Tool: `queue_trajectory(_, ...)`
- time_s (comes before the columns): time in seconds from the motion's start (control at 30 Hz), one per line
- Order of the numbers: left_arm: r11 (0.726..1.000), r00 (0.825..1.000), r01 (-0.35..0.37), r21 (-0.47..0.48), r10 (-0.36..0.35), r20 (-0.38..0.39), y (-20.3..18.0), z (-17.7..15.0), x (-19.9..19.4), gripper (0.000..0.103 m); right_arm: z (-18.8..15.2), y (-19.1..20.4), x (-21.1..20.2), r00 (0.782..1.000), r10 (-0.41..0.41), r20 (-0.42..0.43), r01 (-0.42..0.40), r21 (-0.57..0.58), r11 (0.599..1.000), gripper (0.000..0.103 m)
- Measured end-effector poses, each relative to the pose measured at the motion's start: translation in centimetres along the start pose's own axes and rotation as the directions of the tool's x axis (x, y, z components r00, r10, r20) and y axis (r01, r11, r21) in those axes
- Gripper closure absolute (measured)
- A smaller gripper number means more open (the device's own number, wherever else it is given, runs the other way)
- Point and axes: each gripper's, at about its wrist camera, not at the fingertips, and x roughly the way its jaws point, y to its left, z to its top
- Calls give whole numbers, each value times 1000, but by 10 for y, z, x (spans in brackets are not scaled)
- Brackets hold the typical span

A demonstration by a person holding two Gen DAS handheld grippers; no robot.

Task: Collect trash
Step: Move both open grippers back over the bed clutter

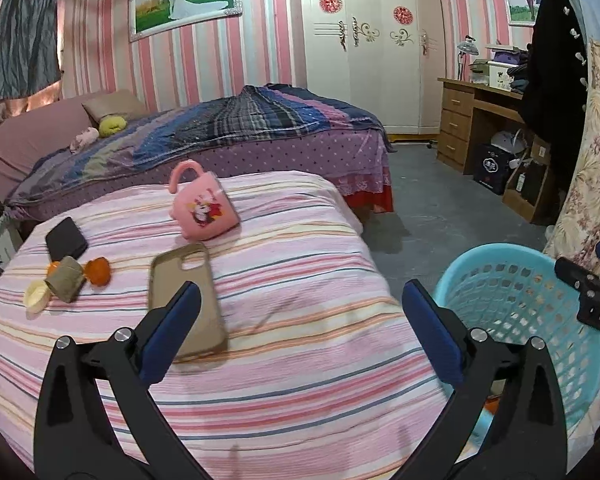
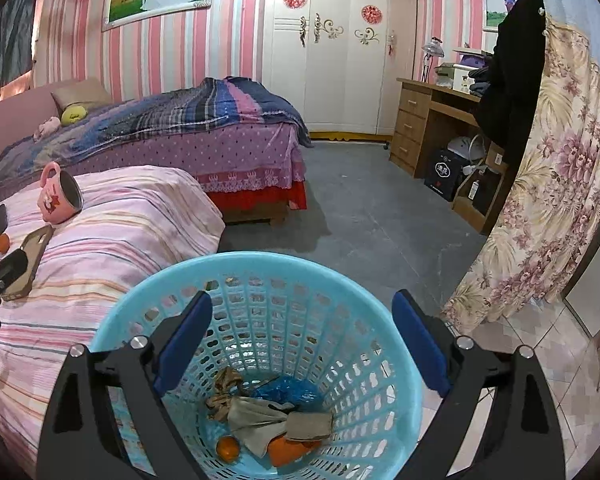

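A light blue plastic basket (image 2: 364, 300) stands on the floor beside the striped bed; it also shows in the left wrist view (image 1: 500, 256). Inside lie crumpled brown paper (image 2: 256, 408), a blue bag (image 2: 288, 390) and orange peel (image 2: 284, 450). My right gripper (image 2: 302, 340) is open and empty above the basket. My left gripper (image 1: 300, 330) is open and empty over the bed. On the bed at the left lie orange peel (image 1: 99, 270), a brownish wad (image 1: 65, 278) and a pale yellow scrap (image 1: 36, 298).
A beige phone case (image 1: 184, 300), a black phone (image 1: 66, 237) and a tipped pink mug (image 1: 204, 210) lie on the pink striped bedcover (image 1: 300, 240). A second bed (image 2: 180, 128), a white wardrobe, a wooden desk (image 2: 428, 116) and a floral curtain (image 2: 548, 184) surround the grey floor.
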Motion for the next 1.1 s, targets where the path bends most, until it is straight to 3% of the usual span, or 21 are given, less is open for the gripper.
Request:
queue_trajectory(0.33, 997, 997, -76, 23, 75, 12, 52, -3, -10, 6, 5, 26, -3, 999, 33, 16, -33, 16, 999, 10)
queue_trajectory(0.6, 988, 988, -151, 42, 151, 1, 107, -9, -19, 6, 11, 72, -5, 998, 68, 18, -67, -53, 996, 10)
queue_trajectory(0.87, 977, 978, -209, -30, 209, 5, 167, -11, -28, 6, 13, 127, -12, 984, 176, 20, -174, -88, 981, 10)
queue_trajectory(1.1, 962, 966, -256, -89, 253, -45, 215, -24, -19, 6, 10, 173, -15, 972, 233, 7, -231, -110, 967, 10)
